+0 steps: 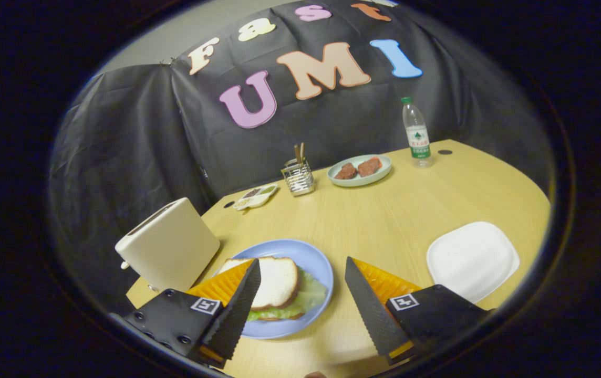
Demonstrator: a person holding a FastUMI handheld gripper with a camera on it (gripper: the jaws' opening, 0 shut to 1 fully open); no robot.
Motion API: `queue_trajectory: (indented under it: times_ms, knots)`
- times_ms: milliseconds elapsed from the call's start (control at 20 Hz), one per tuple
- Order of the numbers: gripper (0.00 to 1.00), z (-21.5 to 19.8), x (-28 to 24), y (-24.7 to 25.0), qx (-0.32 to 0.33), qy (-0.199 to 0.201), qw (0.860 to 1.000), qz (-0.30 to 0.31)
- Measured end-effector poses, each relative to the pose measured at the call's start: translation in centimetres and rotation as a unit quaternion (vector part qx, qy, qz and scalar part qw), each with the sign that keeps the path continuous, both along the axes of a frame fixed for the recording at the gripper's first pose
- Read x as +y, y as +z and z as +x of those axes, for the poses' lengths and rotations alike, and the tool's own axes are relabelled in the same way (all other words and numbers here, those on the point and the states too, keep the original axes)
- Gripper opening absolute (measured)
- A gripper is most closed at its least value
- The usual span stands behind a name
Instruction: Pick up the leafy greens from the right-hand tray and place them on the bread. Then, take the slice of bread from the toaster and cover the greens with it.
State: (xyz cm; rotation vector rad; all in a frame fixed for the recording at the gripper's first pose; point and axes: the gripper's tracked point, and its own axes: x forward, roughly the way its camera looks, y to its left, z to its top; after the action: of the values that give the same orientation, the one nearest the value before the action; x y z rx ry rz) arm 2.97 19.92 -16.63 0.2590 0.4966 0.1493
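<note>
While the tongs (pixel 300 304) hang low over the desk (pixel 384 220), their two fingers (pixel 237 310) stand wide apart and hold nothing. The sandwich sits on a blue plate (pixel 311 257), which lies between the fingers and closer to the left one. The top slice of bread (pixel 277 281) lies flat on the leafy greens (pixel 311 296). Its crust edge faces the gap between the fingers. The greens stick out from under the bread on the side toward the right finger and on the near side. A bottom slice (pixel 274 316) peeks out below them at the near edge. The left finger hides part of the sandwich, so its long way is hard to tell.

A cream toaster (pixel 169 247) stands just beside the blue plate, at the left edge of the desk. Its slot faces up. A white tray (pixel 471 260) lies beyond the right finger, well apart from the blue plate.

The desk is light wood with a curved edge. At the far side stand a small dish (pixel 255 197) with bits in it, a wire holder (pixel 298 177) with sticks in it, a pale green plate (pixel 359 171) with two brown pieces (pixel 358 168) on it, and a water bottle (pixel 416 134) with a green cap. Black cloth (pixel 137 136) hangs behind the desk as the wall of the booth.
</note>
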Motion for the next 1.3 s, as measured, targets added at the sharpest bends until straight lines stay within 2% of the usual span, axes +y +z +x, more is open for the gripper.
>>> queue_trajectory:
  times_ms: [350, 600, 950, 1300]
  knots:
    - [1.0, 0.9, -3.9, 6.9, -0.099, 0.006, 0.994, -0.046]
    - [1.0, 1.8, -6.7, 12.2, -0.17, -0.01, 0.98, -0.099]
    - [1.0, 1.2, -6.9, 16.0, -0.217, 0.004, 0.97, -0.11]
    - [1.0, -1.9, -8.3, 15.9, -0.221, 0.001, 0.965, -0.142]
